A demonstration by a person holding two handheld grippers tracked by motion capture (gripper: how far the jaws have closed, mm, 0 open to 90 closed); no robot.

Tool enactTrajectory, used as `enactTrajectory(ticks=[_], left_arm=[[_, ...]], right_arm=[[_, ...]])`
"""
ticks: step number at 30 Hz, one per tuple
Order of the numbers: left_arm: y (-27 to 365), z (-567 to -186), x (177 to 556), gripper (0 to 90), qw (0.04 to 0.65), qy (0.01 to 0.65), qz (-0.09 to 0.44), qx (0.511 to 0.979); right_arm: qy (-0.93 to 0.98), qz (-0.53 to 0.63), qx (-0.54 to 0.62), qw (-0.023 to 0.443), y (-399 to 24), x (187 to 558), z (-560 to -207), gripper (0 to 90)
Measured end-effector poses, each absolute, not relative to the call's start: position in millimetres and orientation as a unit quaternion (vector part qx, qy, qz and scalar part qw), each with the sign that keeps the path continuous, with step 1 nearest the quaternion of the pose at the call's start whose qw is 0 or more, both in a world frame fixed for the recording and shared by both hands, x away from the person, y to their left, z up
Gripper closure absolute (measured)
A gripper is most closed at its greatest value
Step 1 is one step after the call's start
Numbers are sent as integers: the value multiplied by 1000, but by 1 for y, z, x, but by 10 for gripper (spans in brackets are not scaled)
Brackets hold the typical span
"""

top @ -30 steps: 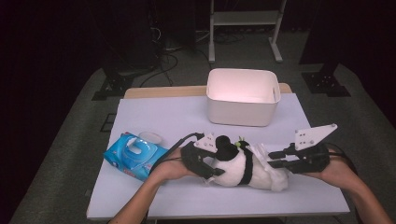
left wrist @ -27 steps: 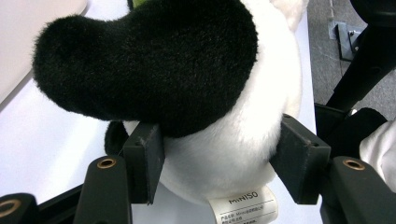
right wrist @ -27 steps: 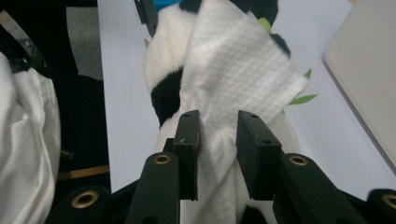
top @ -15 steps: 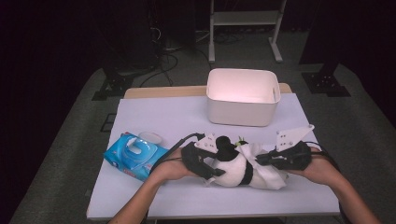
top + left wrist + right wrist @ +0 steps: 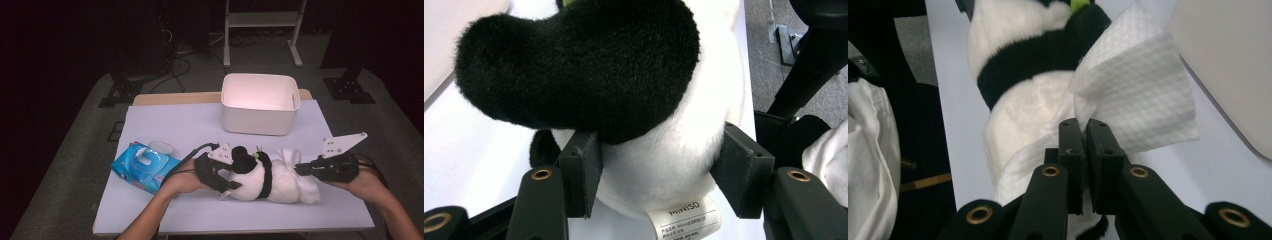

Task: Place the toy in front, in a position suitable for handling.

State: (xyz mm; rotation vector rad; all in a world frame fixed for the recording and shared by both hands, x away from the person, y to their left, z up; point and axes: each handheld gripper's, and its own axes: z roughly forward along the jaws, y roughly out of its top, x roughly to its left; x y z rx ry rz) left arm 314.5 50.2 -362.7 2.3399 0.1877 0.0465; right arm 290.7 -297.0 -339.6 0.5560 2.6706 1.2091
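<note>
Tongs first: the left tongs (image 5: 656, 175) are clamped on the plush panda (image 5: 644, 100), one black pad pressed into the white fur on each side of its head end, just under a black furry ear, with a white MINISO label (image 5: 684, 217) hanging between the pads. In the high view the left tongs (image 5: 220, 175) sit at the toy's 9 o'clock end, held by the person's left hand (image 5: 182, 182), cable trailing off toward 10 o'clock. The right tongs (image 5: 1082, 142) are pinched together on a white paper wipe (image 5: 1138, 95), a corner of the embossed sheet caught between the two pads while the rest fans out toward 1 o'clock and drapes against the panda's white rump. From above, the right tongs (image 5: 300, 169) reach in from 3 o'clock, held by the right hand (image 5: 365, 182), grey three-cornered plate on top. The panda (image 5: 255, 177) lies on its side near the front middle of the bench (image 5: 175, 120), the wipe (image 5: 295, 157) bunched over its right end. At about 9 o'clock from the toy lies a blue pack of wet wipes (image 5: 142, 167), with a small pale lid-like piece (image 5: 161, 147) just beyond it. At 12 o'clock, well apart from the toy, stands a white bin (image 5: 260, 107) with its opening facing up.
</note>
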Motion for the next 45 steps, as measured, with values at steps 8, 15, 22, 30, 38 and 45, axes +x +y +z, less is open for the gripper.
enactTrajectory(ticks=[8, 15, 22, 30, 38, 45], left_arm=[[43, -362, 309, 415, 399, 54, 21, 915], [44, -364, 311, 413, 388, 65, 19, 919], [43, -363, 312, 411, 385, 66, 17, 920], [39, -362, 309, 412, 387, 47, 20, 921], [32, -366, 307, 414, 386, 45, 21, 921], [38, -369, 307, 423, 398, 45, 20, 916]], right_arm=[[896, 413, 151, 64, -261, 302, -338, 855], [903, 404, 135, 60, -243, 306, -336, 818], [900, 409, 134, 68, -259, 298, -331, 694], [904, 403, 125, 69, -249, 300, -340, 646], [898, 424, 104, 62, -224, 307, -334, 829], [905, 406, 109, 63, -224, 308, -333, 836]])
